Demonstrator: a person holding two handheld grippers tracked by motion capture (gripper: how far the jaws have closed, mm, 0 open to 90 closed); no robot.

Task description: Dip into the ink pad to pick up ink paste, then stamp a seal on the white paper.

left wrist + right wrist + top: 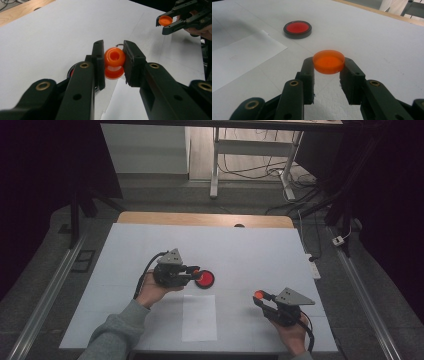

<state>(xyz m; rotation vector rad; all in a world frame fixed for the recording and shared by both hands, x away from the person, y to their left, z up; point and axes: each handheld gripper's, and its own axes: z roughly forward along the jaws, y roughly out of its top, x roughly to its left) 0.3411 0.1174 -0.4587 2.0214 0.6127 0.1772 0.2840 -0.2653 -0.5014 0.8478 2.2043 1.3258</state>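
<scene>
My left gripper (195, 270) (113, 58) is shut on a small orange spool-shaped piece (114, 58), held just above the white table beside a round red pad in a black rim (204, 279) (297, 29). In the left gripper view that pad's rim (71, 73) peeks out from behind the left jaw. My right gripper (260, 296) (328, 68) hovers over the table's right front, shut on a flat orange cap (259, 294) (328, 61). The left gripper view also catches the right gripper (167, 24) with the cap (165, 20) at upper right.
A white sheet of paper (199, 317) (239, 58) lies near the front edge between the two hands. The white tabletop (250, 250) ends in a wooden strip (205, 218) at the back. Beyond it are desk legs and cables on the floor.
</scene>
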